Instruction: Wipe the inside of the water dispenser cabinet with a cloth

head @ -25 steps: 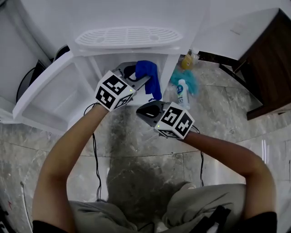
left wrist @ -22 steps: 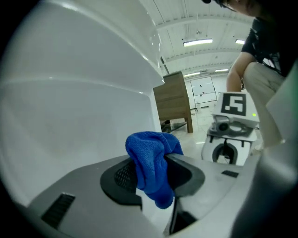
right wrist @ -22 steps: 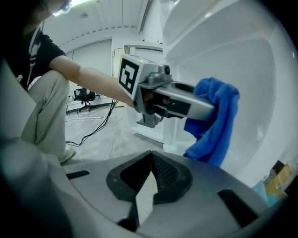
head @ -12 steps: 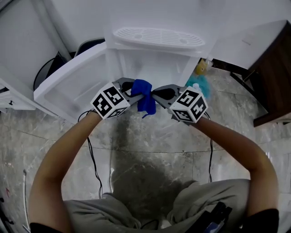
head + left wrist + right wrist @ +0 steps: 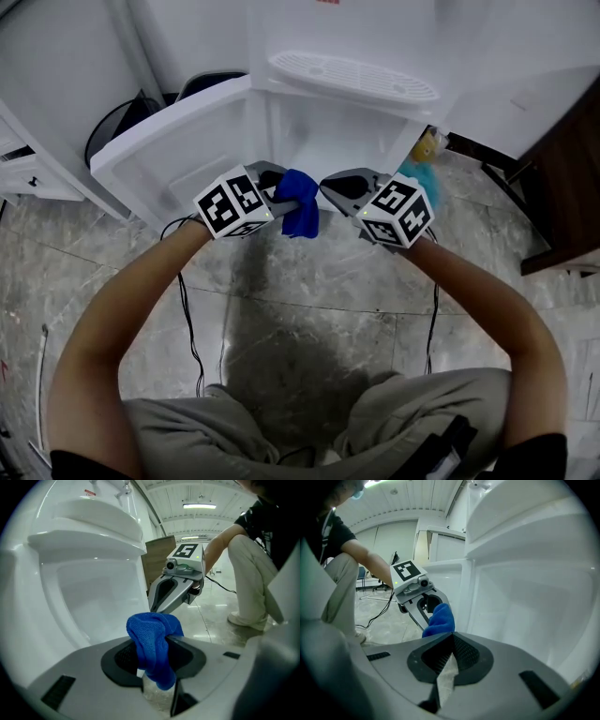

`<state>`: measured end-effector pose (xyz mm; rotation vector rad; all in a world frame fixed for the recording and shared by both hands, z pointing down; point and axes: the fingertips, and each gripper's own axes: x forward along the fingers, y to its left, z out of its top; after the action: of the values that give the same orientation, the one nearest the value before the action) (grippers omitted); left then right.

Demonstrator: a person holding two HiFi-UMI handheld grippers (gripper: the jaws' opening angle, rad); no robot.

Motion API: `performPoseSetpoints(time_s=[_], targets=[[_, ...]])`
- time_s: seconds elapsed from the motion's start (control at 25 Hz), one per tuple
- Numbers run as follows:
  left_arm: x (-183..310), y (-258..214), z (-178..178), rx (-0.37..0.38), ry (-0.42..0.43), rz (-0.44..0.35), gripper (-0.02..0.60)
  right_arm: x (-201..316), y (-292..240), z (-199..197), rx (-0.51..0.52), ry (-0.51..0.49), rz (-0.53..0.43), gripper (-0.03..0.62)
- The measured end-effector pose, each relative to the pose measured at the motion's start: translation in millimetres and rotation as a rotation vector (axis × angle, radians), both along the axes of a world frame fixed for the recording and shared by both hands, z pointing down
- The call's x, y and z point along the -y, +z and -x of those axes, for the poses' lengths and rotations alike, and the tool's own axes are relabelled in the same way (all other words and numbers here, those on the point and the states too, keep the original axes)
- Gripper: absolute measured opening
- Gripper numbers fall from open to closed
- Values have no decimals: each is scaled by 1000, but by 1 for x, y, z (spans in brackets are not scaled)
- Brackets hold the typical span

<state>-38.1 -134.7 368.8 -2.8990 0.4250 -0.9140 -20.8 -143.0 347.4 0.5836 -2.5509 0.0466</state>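
Note:
The water dispenser cabinet (image 5: 328, 141) stands open, its white door (image 5: 169, 155) swung out to the left. In front of the opening my left gripper (image 5: 291, 202) is shut on a bunched blue cloth (image 5: 300, 214). In the left gripper view the cloth (image 5: 152, 644) bulges up between the jaws of the left gripper (image 5: 152, 658). My right gripper (image 5: 330, 186) is shut and holds nothing, its tip just right of the cloth. In the right gripper view, the right gripper (image 5: 449, 641) points at the cloth (image 5: 439, 619) and the white cabinet wall (image 5: 525, 602).
The ribbed drip tray (image 5: 352, 75) sits above the opening. A teal cloth (image 5: 414, 175) and a yellow bottle (image 5: 427, 145) lie on the floor to the right, near dark wooden furniture (image 5: 562, 187). A black bin (image 5: 122, 127) stands at the left. Cables (image 5: 192, 328) trail over the marble floor.
The left gripper with the cloth has drawn out from the cabinet opening toward the middle. The right gripper has risen until its tip is beside the cloth.

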Motion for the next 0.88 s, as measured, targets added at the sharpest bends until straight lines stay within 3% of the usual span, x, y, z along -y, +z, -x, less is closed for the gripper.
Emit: performPoseSetpoints(time_s=[0.88], targets=[[13, 25, 14, 36, -39, 37, 143, 4, 16, -4, -35, -11, 23, -2]])
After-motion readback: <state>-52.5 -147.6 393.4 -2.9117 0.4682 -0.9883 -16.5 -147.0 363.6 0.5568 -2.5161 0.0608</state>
